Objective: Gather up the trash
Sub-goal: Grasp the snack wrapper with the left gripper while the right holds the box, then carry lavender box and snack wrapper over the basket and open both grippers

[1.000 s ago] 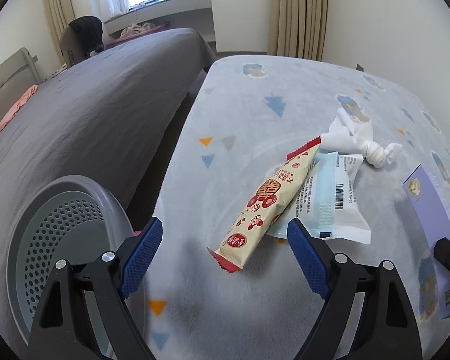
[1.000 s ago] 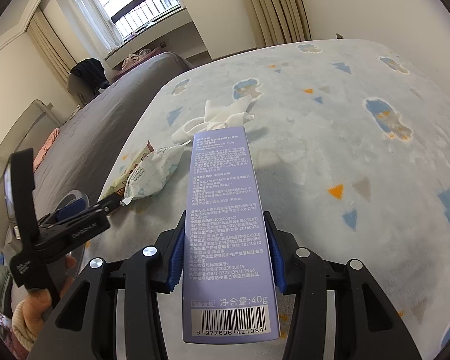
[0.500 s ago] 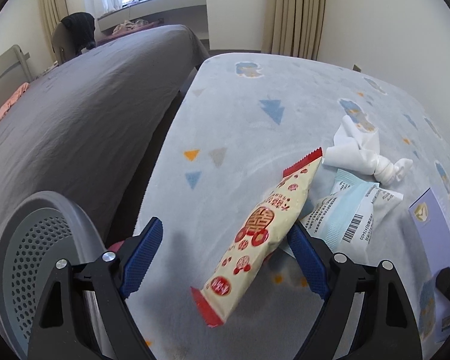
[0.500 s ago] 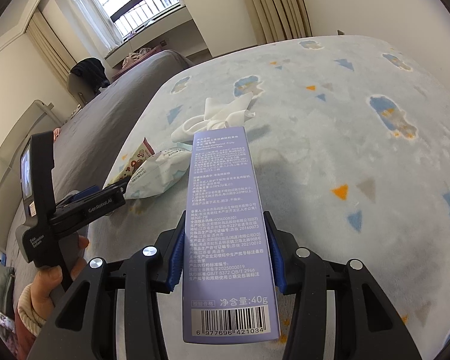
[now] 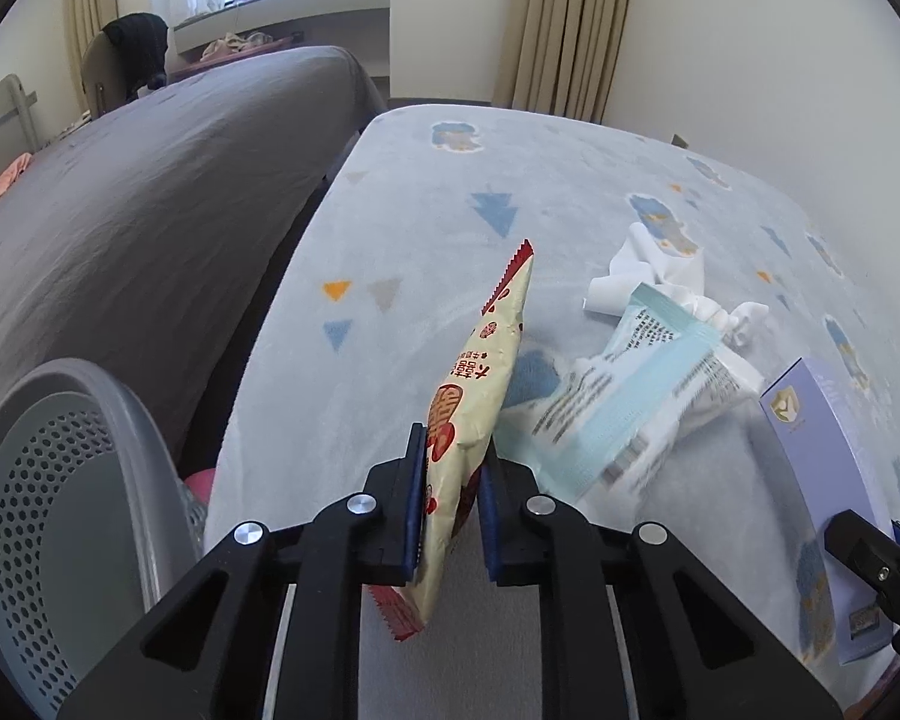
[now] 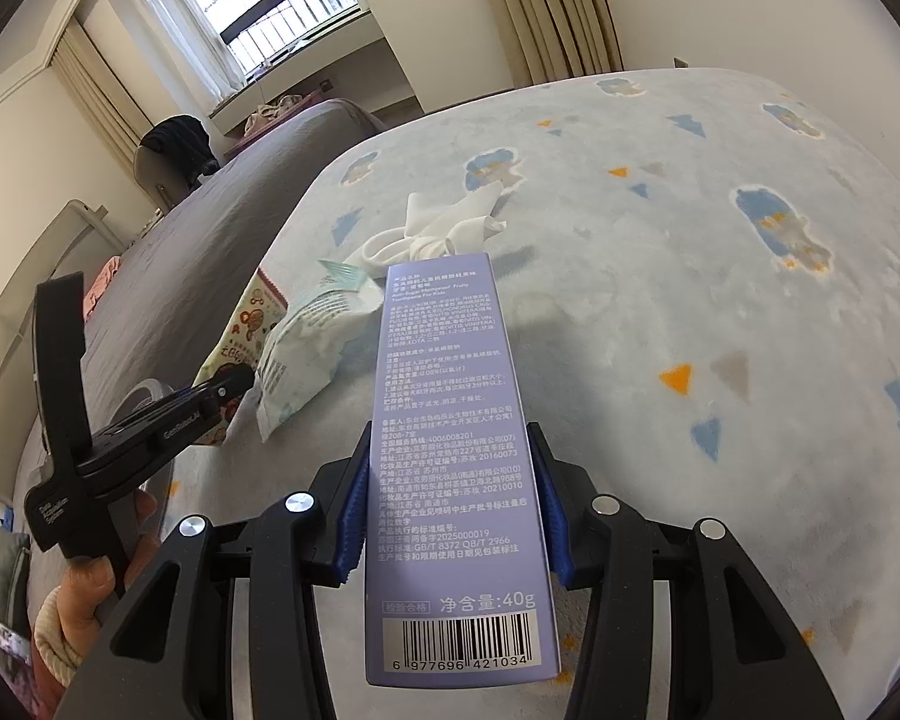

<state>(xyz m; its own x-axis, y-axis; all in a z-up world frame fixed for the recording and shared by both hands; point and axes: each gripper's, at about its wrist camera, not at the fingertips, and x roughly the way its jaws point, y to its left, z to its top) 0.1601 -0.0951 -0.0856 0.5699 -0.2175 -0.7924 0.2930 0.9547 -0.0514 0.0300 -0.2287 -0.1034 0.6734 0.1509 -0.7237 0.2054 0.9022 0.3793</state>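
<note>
Left gripper (image 5: 450,498) fingers, just closed, pinch a crinkled, glossy snack wrapper (image 5: 480,384). Right gripper (image 6: 450,516) fingers clamp a rigid lilac carton (image 6: 450,450) above the plush rug (image 6: 720,312).

We see a cream snack wrapper (image 5: 480,384) with red print and red crimped ends, tilted up off the pale blue blanket (image 5: 438,192) and pinched near its lower end. Beside it lies a crumpled teal-and-white packet (image 5: 624,396), with a twisted white tissue (image 5: 660,270) just beyond. A lilac toothpaste box (image 6: 450,450) is clamped lengthwise, barcode end nearest.
</note>
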